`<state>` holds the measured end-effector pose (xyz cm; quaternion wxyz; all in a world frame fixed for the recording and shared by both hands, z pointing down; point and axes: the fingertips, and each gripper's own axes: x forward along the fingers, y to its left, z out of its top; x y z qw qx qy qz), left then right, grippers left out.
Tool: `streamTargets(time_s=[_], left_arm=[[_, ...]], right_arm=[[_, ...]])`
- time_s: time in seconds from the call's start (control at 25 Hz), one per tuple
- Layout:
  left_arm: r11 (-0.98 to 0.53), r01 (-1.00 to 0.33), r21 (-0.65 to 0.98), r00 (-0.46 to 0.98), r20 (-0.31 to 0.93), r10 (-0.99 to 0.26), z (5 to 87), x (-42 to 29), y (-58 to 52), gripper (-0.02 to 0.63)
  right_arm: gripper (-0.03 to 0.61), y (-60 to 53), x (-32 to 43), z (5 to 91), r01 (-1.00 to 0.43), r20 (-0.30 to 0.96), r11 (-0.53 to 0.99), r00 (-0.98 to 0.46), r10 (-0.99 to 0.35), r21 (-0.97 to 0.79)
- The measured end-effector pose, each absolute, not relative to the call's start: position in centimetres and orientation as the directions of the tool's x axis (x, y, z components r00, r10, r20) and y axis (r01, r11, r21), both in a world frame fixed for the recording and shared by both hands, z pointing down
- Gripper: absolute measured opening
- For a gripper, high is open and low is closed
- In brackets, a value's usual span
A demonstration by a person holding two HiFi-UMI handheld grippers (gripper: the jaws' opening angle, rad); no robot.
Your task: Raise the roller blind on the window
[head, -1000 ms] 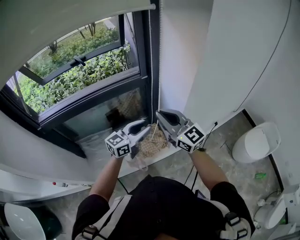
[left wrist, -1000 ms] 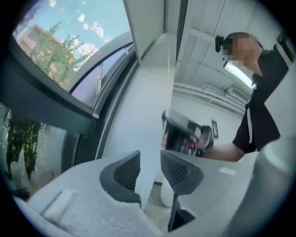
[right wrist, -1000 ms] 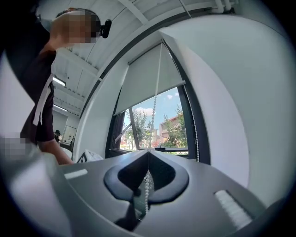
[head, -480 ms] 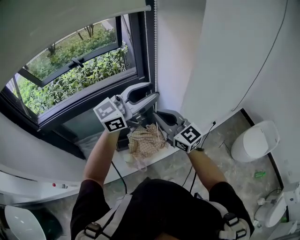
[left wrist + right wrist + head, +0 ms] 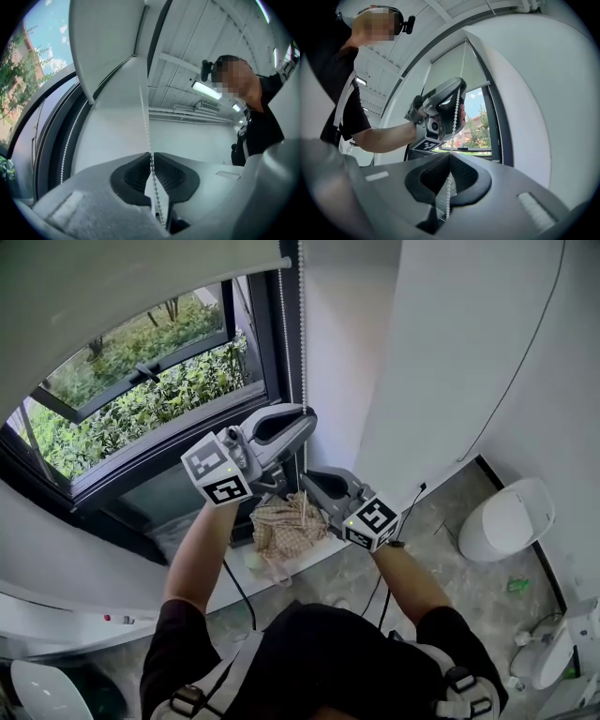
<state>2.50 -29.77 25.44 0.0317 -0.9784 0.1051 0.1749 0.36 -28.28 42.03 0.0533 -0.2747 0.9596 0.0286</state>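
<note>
The pale roller blind (image 5: 141, 277) covers the top of the window (image 5: 141, 390). Its white bead chain (image 5: 302, 362) hangs down the dark frame on the right side. My left gripper (image 5: 307, 418) is high on the chain; its jaws have just been closing, and in the left gripper view the left gripper (image 5: 151, 157) is shut with the bead chain (image 5: 145, 117) pinched between the pads. Just below it, my right gripper (image 5: 305, 479) is also shut on the chain. In the right gripper view the bead chain (image 5: 449, 187) runs between the jaws of the right gripper (image 5: 450, 154).
A white wall (image 5: 422, 352) stands right beside the chain. A woven, straw-coloured bundle (image 5: 281, 526) lies on the sill below the grippers. A toilet (image 5: 506, 517) stands at the right, and cables trail over the tiled floor (image 5: 441, 549).
My left gripper rose from beside the right gripper to above it along the chain. Its jaws stood wide open half a second ago and now are shut on the chain. The right gripper stayed put.
</note>
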Motion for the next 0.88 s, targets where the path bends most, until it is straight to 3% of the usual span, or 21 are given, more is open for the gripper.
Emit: streamTargets(time_s=[0.04,0.32,0.72,0.88], left_arm=[[-0.973,-0.228,-0.038,0.919,-0.338,-0.202,25.5,2.5,-29.7,0.021],[-0.969,-0.247,-0.021,0.919,-0.323,-0.227,26.7,1.4,-30.3,0.015],[-0.949,-0.291,0.123,0.95,-0.078,-0.302,43.7,2.0,-30.5,0.015],[-0.927,-0.294,0.232,0.94,-0.109,-0.325,46.3,2.1,-29.9,0.015]], right_arm=[[0.006,-28.3,0.3,42.0,-0.529,-0.119,0.848,-0.844,-0.523,0.025],[0.006,-28.0,0.0,43.0,-0.519,-0.095,0.855,-0.852,-0.514,0.028],[0.006,-25.1,0.1,59.0,-0.493,0.271,0.868,-0.845,-0.461,-0.063],[0.008,-24.7,1.0,61.7,-0.514,0.327,0.849,-0.828,-0.455,-0.123]])
